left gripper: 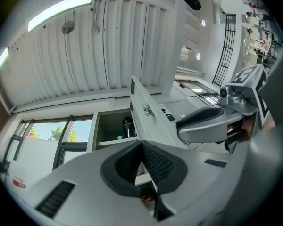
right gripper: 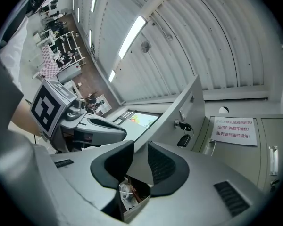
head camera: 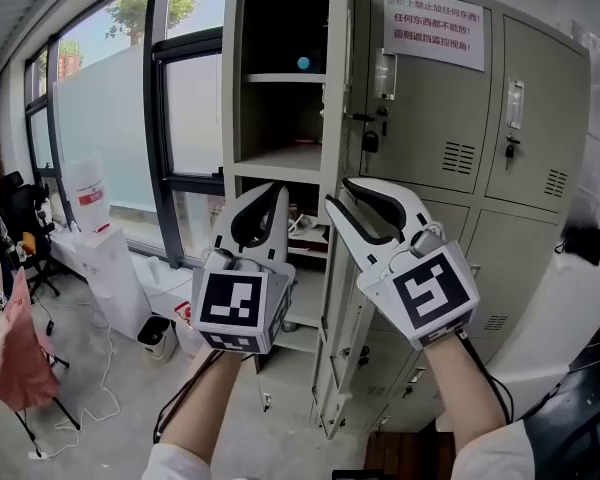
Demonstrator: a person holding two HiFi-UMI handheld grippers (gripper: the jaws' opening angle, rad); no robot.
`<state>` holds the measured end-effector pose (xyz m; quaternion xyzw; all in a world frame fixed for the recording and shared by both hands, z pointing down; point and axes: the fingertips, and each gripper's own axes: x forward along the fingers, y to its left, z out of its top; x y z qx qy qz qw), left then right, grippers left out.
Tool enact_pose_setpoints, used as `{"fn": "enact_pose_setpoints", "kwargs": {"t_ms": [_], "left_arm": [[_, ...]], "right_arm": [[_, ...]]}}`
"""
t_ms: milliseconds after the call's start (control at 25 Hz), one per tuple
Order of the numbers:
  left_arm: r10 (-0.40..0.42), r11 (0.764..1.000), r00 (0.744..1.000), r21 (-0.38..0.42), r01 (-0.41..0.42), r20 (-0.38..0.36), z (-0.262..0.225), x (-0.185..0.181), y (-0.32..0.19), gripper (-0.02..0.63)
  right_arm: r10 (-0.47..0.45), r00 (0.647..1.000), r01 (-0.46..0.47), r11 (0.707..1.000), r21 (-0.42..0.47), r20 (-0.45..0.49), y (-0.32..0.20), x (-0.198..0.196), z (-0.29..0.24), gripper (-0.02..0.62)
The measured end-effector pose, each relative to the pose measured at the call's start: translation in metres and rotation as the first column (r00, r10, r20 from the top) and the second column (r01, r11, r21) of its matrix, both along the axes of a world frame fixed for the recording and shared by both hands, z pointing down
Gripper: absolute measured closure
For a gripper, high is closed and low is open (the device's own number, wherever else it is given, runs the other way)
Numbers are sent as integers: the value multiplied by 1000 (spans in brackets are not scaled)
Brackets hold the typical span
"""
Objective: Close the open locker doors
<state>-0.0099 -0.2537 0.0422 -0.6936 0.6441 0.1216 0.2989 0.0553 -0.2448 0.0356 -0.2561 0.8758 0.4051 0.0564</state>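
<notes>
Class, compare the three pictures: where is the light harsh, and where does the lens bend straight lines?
Head view: the window is bright, the open locker compartment shadowed. Left gripper view: the ceiling light strip glares; corners go black. Right gripper view: the ceiling ribs bow into arcs.

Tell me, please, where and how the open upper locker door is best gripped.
Grip the upper locker door by its free vertical edge below the key, from the front: it stands swung out edge-on toward you, thin enough for opened jaws.
</notes>
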Motion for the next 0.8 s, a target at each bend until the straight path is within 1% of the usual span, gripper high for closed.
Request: {"fn": "enact_pose_setpoints", "kwargs": {"t_ms": [240,400,520,800], "left_arm": [[8,1000,999,-1,-8,34,0,-25,1,591],[27,1000,998,6,-28,58,-6,-45,1,591],[37,999,996,3,-37,76,-9,-62,-2,591],[70,997,995,9,-71,76,-11,-94,-9,591]], "right_arm": [[1,1000,-2,1000,-5,-17,2,-32,0,502],[25,999,-24,999,22,-36,1,-55,-1,502],[37,999,-36,999,18,-35,-1,-72,-1,502],[82,996,-81,997,19,-43,-8,-105,-1,502]]}}
